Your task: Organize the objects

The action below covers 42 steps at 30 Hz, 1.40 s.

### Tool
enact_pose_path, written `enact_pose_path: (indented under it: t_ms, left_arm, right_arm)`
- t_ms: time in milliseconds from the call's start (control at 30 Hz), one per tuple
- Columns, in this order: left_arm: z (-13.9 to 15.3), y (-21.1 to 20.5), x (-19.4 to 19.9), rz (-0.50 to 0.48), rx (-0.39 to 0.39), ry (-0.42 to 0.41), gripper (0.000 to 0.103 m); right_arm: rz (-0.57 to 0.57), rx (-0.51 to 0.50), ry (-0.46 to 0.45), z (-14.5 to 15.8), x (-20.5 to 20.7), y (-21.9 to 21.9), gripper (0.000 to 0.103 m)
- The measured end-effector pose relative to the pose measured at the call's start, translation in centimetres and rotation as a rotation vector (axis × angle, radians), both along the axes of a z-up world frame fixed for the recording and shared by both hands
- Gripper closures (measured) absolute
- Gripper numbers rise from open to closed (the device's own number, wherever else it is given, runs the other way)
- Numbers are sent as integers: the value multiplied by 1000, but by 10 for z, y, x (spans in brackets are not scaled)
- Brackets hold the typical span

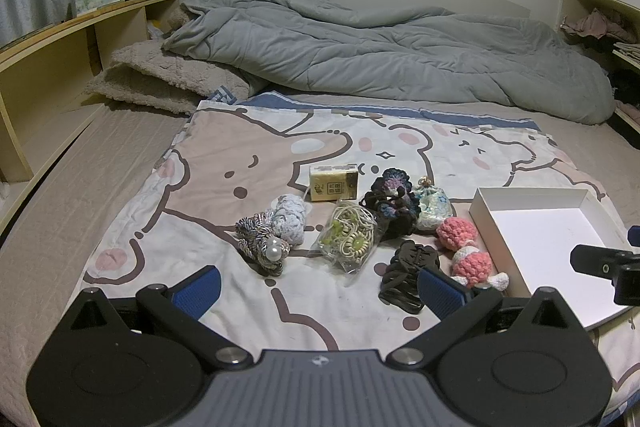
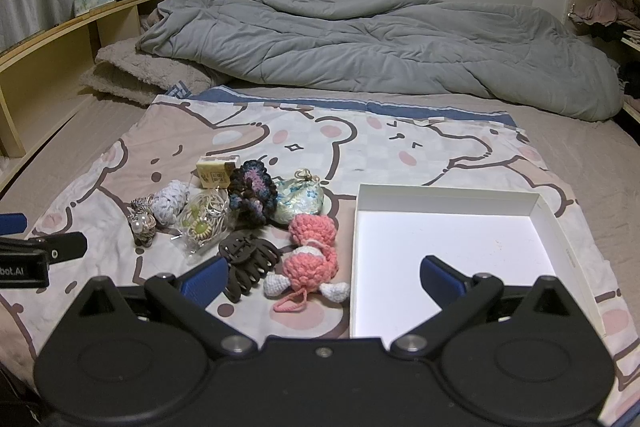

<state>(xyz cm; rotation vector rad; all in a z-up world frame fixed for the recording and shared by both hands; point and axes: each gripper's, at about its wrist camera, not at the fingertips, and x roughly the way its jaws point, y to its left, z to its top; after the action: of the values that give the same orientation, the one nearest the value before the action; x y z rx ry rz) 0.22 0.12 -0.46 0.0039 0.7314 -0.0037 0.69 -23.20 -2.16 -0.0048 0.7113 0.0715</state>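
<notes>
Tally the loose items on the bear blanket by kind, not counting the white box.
Scrunchies: 3 (rope with pearl, pale blue, dark crochet)
Claw clip: 1
Pink crochet toy: 1
Clear bag of coil ties: 1
Floral pouch: 1
Yellow packet: 1
Total: 8

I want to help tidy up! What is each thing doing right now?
White box: open, empty.
Brown hair claw: lying outside the box.
Pink crochet toy: lying beside the box.
Plastic bag of hair ties: lying flat.
Left gripper: open, empty.
Right gripper: open, empty.
</notes>
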Motion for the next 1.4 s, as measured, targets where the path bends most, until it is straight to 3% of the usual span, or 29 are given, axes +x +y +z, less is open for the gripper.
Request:
enact_pose_path:
  t_ms: [1067,1400]
  left_arm:
    - [2,1,0,-3,-8,-13,0]
    - [9,-1,9,-38,-1,-44,0]
  right_arm:
    - [-7,-5,-14,2,-2,-4,0]
    - [-24,68,-23,11,8,-4,0]
